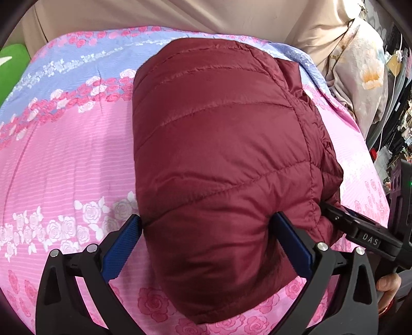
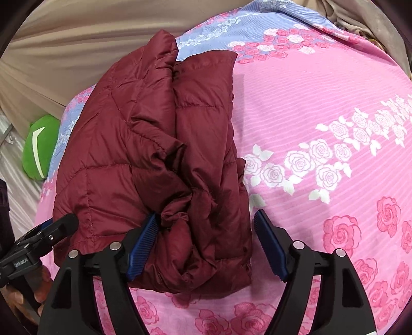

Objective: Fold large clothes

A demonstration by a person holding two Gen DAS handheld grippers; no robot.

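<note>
A maroon quilted jacket (image 1: 219, 144) lies folded into a thick bundle on a pink and blue floral bedsheet (image 1: 64, 154). My left gripper (image 1: 207, 224) stands open, straddling the bundle's near end, with the puffy fabric bulging between its blue pads (image 1: 123, 247). In the right wrist view the jacket (image 2: 144, 154) shows its crumpled folded side. My right gripper (image 2: 206, 224) is open around that near corner: the left pad touches the fabric and the right pad (image 2: 270, 247) stands apart from it. Each gripper shows in the other's view: right gripper (image 1: 334, 216), left gripper (image 2: 59, 224).
Beige cloth (image 1: 154, 15) hangs behind the bed. A green cushion (image 2: 41, 147) lies past the sheet's far left edge. A floral fabric pile (image 1: 360, 77) and cluttered shelves (image 1: 396, 116) stand at the right. A hand (image 2: 31, 291) holds the left gripper's handle.
</note>
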